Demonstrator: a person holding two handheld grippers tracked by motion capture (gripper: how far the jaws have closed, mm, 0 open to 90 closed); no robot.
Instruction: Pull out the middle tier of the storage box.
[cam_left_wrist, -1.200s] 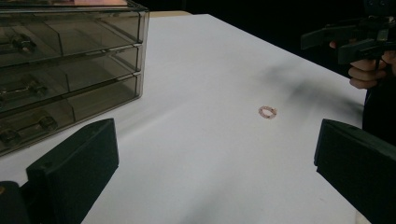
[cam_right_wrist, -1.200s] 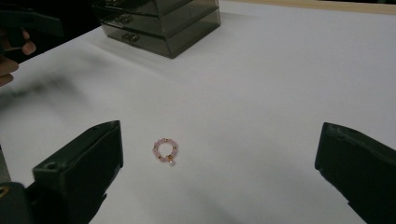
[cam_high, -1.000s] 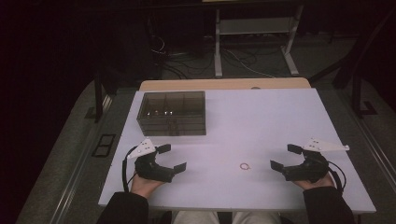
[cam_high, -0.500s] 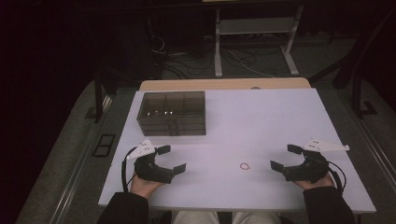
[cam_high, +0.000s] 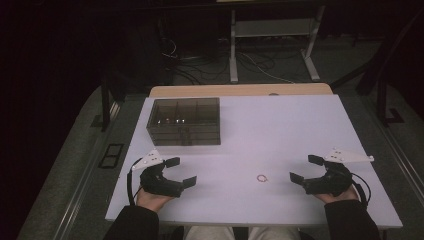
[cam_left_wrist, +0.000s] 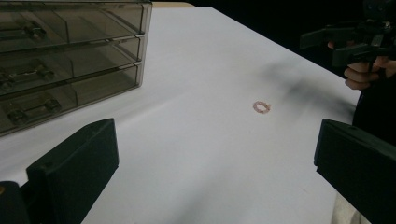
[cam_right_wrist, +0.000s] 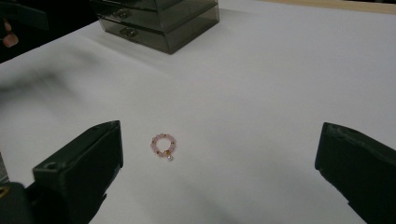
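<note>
A small pink beaded bracelet (cam_high: 262, 178) lies flat on the white table (cam_high: 280, 130), near the front and between my hands; it also lies ahead of each gripper (cam_left_wrist: 262, 107) (cam_right_wrist: 163, 144). A smoky clear drawer box (cam_high: 184, 120) stands at the back left, its three drawers shut (cam_left_wrist: 56, 70) (cam_right_wrist: 159, 18). My left gripper (cam_high: 181, 172) rests at the front left, open and empty. My right gripper (cam_high: 306, 168) rests at the front right, open and empty, a short way right of the bracelet.
A wooden board edge (cam_high: 240, 90) runs along the table's far side. Beyond it stand a metal frame's legs (cam_high: 272, 45) and cables on a dark floor. The table's front edge lies just under my wrists.
</note>
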